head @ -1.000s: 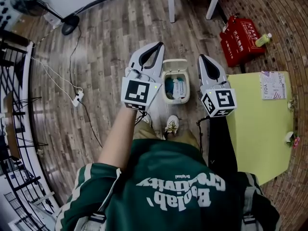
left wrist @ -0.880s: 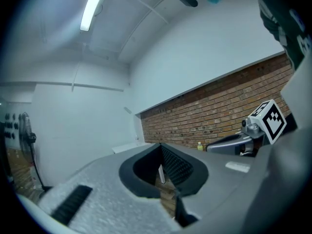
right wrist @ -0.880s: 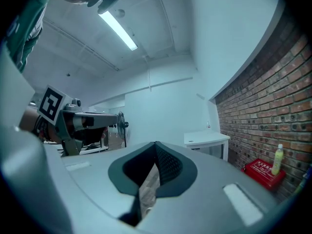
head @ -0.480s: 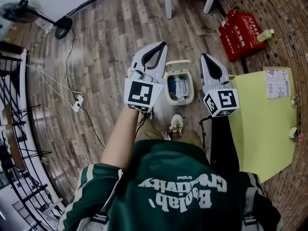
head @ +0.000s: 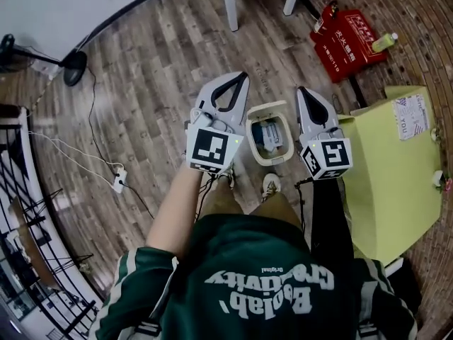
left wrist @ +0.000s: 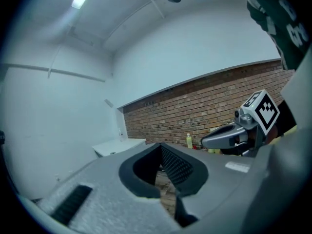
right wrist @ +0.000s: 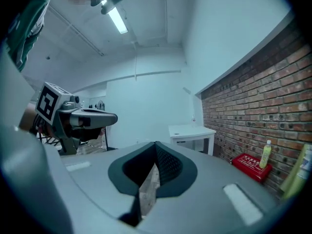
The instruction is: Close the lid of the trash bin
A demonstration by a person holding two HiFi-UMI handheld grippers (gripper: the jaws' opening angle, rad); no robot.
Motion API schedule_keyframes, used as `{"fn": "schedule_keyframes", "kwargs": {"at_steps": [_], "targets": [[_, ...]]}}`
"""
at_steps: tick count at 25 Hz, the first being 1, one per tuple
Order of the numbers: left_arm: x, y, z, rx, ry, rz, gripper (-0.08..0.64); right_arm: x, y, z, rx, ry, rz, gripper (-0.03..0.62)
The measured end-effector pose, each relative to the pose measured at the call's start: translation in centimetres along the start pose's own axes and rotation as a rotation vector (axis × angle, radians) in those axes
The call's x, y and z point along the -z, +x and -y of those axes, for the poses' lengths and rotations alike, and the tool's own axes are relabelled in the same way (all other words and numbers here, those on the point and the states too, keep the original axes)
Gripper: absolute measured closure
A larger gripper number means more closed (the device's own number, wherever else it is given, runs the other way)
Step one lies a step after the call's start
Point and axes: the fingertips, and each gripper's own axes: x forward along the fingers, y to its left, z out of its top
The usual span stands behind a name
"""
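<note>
On the wooden floor in the head view stands a small cream trash bin [head: 270, 139], its top open and blue and white rubbish showing inside. Its lid seems to stand up at the far edge. My left gripper [head: 243, 79] hangs in the air just left of the bin, shut on nothing. The right gripper [head: 301, 92] hovers just right of the bin, also shut and empty. Neither touches the bin. In the left gripper view my left gripper [left wrist: 161, 146] points at a brick wall, with the right gripper [left wrist: 229, 136] beside it. The right gripper view shows the right gripper [right wrist: 155, 145] and the left gripper [right wrist: 87, 118].
A yellow-green table [head: 382, 183] stands close on the right. Beyond it lie a red box [head: 348, 36] and a green bottle [head: 386, 42]. White table legs [head: 229, 6] rise at the back. A cable with a power strip [head: 119, 180] and a fan base [head: 73, 69] are at left.
The head camera has swung, so the bin and both grippers sit a little lower and further right in the picture. Both grippers still flank the open bin, shut.
</note>
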Motion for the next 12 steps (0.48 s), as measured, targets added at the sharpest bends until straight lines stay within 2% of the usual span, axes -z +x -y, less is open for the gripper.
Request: {"fn": "schedule_keyframes", "kwargs": {"at_steps": [7, 12], "targets": [[2.8, 2.2, -1.2, 0.078, -0.021, -0.024, 0.56, 1.2, 2.6, 0.3, 0.065, 0.032, -0.015, 0.581], [3.3, 3.0, -1.4, 0.093, -0.028, -0.013, 0.56, 2.2, 3.1, 0.3, 0.078, 0.039, -0.034, 0.581]]}}
